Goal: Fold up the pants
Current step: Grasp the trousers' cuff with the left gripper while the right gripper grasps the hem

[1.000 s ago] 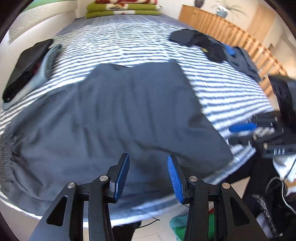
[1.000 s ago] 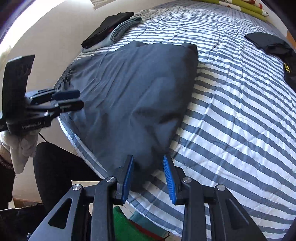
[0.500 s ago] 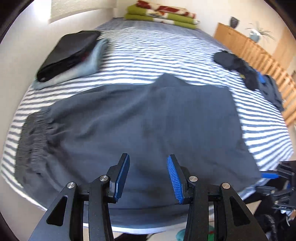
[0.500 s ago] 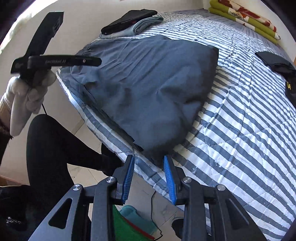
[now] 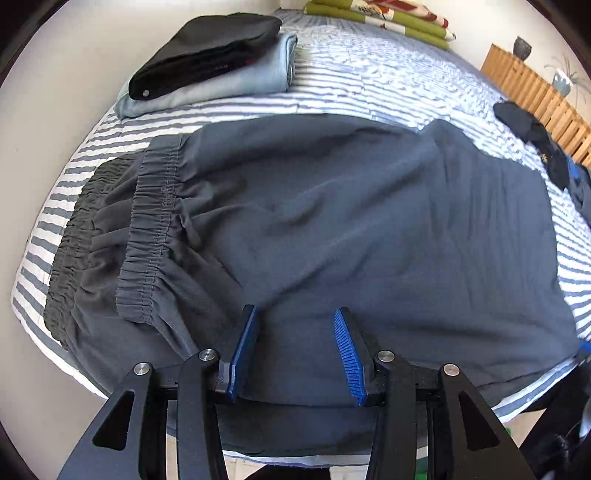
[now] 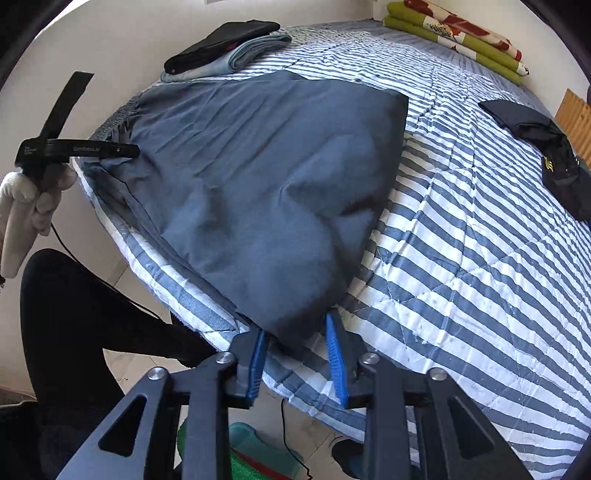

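Observation:
Dark grey-blue pants (image 5: 332,221) lie spread across the striped bed (image 5: 369,85), with the elastic waistband (image 5: 147,229) at the left. My left gripper (image 5: 295,350) hovers open over the near hem side, its blue pads apart above the cloth. In the right wrist view the pants (image 6: 258,184) taper to a corner at the bed's edge. That corner lies between the pads of my right gripper (image 6: 297,354), whose jaws are closing but still stand apart. The left gripper (image 6: 129,150) shows there too, held by a gloved hand (image 6: 26,199) over the waistband end.
A folded black and light-blue stack (image 5: 210,62) sits at the far left of the bed, a green-and-red blanket (image 5: 388,18) at the head, dark clothes (image 5: 535,140) by the wooden slats (image 5: 535,88). A person's black-clad leg (image 6: 74,314) and green items (image 6: 251,454) are below the bed edge.
My left gripper has swept left along the pants, bringing the waistband into view. My right gripper has shifted slightly onto the pants corner at the bed's edge; its pads look equally far apart.

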`<state>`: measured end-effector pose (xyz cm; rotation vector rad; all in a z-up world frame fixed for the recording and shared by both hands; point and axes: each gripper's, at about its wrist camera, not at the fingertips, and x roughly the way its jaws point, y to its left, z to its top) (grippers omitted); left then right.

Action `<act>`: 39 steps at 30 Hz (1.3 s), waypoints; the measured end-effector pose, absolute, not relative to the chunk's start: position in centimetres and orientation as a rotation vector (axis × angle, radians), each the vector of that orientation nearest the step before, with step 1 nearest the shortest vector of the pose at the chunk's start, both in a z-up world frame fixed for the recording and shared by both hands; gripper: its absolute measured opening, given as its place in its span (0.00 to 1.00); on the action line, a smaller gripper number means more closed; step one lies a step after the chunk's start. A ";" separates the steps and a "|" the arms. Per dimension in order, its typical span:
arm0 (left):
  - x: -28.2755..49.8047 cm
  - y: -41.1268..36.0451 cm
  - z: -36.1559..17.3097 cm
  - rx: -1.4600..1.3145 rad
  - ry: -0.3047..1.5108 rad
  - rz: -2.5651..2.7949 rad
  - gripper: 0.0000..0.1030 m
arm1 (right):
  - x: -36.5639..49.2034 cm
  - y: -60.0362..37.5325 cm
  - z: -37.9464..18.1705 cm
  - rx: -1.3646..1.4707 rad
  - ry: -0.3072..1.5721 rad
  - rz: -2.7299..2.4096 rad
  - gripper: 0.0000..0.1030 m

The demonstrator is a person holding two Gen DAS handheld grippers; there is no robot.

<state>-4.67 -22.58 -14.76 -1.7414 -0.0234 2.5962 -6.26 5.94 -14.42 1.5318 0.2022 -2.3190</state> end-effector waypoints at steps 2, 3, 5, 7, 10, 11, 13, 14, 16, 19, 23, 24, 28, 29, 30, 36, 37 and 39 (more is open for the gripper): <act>-4.8 -22.9 -15.0 -1.758 -0.041 2.581 0.46 | -6.0 7.3 -12.8 1.502 0.107 -2.373 0.06; -4.8 -23.1 -15.0 -1.755 -0.056 2.567 0.46 | -5.9 8.6 -11.4 1.470 -0.003 -2.378 0.05; -5.0 -23.2 -15.2 -1.748 -0.041 2.563 0.46 | -5.7 10.3 -9.6 1.424 -0.132 -2.370 0.05; -4.9 -23.0 -15.2 -1.744 -0.013 2.566 0.46 | -5.7 9.8 -10.5 1.451 -0.070 -2.375 0.05; -4.6 -22.8 -14.8 -1.744 0.006 2.573 0.47 | -5.7 8.5 -14.6 1.589 0.036 -2.324 0.05; -4.4 -22.7 -14.6 -1.738 0.028 2.584 0.47 | -5.8 8.7 -15.5 1.623 0.020 -2.297 0.05; -4.1 -22.1 -13.8 -1.704 0.051 2.609 0.45 | -5.9 9.4 -14.9 1.598 -0.032 -2.294 0.05; -3.8 -21.5 -13.2 -1.670 0.057 2.601 0.45 | -6.0 9.7 -14.2 1.578 -0.047 -2.304 0.05; -3.3 -20.3 -11.8 -1.598 0.092 2.601 0.45 | -6.3 10.1 -12.9 1.552 -0.064 -2.319 0.05; -2.7 -20.4 -9.3 -1.506 0.027 2.624 0.52 | -6.4 10.5 -11.4 1.501 -0.066 -2.358 0.05; -2.3 -23.6 -7.4 -1.479 -0.031 2.702 0.54 | -5.4 10.8 -11.7 1.491 -0.010 -2.396 0.05; -2.2 -24.7 -7.3 -1.491 -0.044 2.723 0.54 | -5.5 10.8 -12.6 1.532 -0.005 -2.378 0.05; -1.0 -29.1 -7.2 -1.540 -0.186 2.795 0.53 | -5.3 10.4 -15.0 1.611 -0.010 -2.336 0.05; -0.9 -29.8 -7.3 -1.555 -0.219 2.797 0.53 | -5.3 10.3 -14.8 1.606 -0.004 -2.337 0.05; -0.9 -30.5 -7.5 -1.568 -0.244 2.793 0.53 | -5.4 10.3 -14.7 1.606 -0.005 -2.331 0.05; -0.7 -29.8 -8.7 -1.577 -0.287 2.739 0.53 | -5.4 11.2 -14.3 1.607 -0.027 -2.331 0.04; -1.1 -29.2 -9.0 -1.584 -0.295 2.714 0.53 | -5.5 11.6 -14.5 1.619 -0.047 -2.334 0.04; -2.1 -28.3 -10.1 -1.619 -0.282 2.681 0.53 | -5.5 11.6 -15.5 1.669 -0.043 -2.312 0.04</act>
